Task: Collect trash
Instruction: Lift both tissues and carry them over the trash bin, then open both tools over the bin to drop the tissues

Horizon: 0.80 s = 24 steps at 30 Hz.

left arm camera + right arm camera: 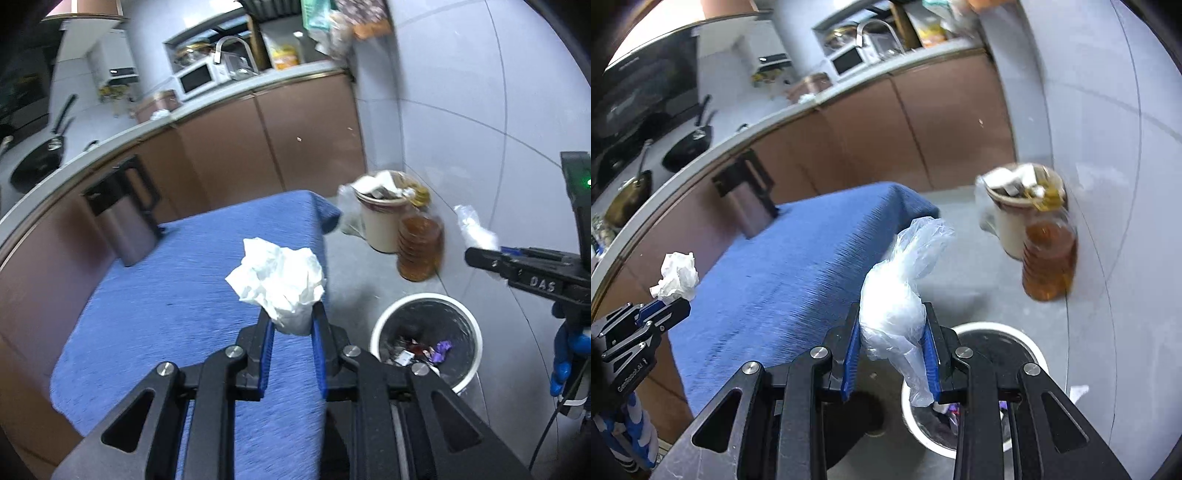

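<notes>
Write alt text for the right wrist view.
The right gripper pinches a crumpled clear plastic bag between its blue fingers, above a white-rimmed trash bin on the floor. To its left, the left gripper holds a crumpled tissue near a blue-covered table.

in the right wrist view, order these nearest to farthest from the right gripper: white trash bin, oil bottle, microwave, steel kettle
From the right gripper, shut on a clear plastic bag:
1. White trash bin, just below, on the floor.
2. Oil bottle, right, against the wall; steel kettle, left, on the blue cloth. Too close to call.
3. Microwave, far counter.
</notes>
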Motion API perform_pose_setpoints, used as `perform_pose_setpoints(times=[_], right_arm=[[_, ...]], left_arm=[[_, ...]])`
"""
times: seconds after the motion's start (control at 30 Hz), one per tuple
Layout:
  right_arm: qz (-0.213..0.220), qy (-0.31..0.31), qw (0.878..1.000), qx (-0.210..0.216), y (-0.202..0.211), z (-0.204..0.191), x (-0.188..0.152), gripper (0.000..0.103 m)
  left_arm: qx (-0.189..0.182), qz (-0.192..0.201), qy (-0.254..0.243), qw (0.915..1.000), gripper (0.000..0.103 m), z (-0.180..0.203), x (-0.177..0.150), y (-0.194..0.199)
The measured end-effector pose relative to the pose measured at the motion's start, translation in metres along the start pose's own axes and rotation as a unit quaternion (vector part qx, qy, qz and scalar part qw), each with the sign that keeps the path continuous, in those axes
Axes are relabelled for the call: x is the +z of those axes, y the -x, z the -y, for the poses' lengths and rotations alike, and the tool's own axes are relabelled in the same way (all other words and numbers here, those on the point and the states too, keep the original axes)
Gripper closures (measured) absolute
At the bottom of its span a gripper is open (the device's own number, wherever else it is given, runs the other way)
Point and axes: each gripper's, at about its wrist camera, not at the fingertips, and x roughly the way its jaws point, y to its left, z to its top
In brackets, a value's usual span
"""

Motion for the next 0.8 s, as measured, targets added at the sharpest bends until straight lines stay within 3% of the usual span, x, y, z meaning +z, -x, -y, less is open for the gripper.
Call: perform_pose_setpoints(times=[0.23,0.4,0.67,0.8], right_arm=[[-0.038,-0.037,0.998,-0.020,-0.033,0.041,-0.012,0.073],[-0.065,-0.053,0.996,-0.032,-0.054,0.063,-0.021,0.072],[-0.108,-0.069,0.991,-0.046,-0.090,0.084,-0.039,0.070],[-0.124,-0.076,0.988,-0.058,-0.103,0.093,-0.046,0.070]], left_arm=[[-0.055,-0.035,-0.018,0.9977,0.083,0.034,0.006,-0.045],[-0.108,-0.069,-0.012,0.9916,0.083,0.052,0.008,-0.076],[-0.192,-0.111,0.006,0.9751,0.081,0.071,0.013,-0.112],[-0.240,-0.125,0.020,0.9624,0.070,0.079,0.015,-0.121]])
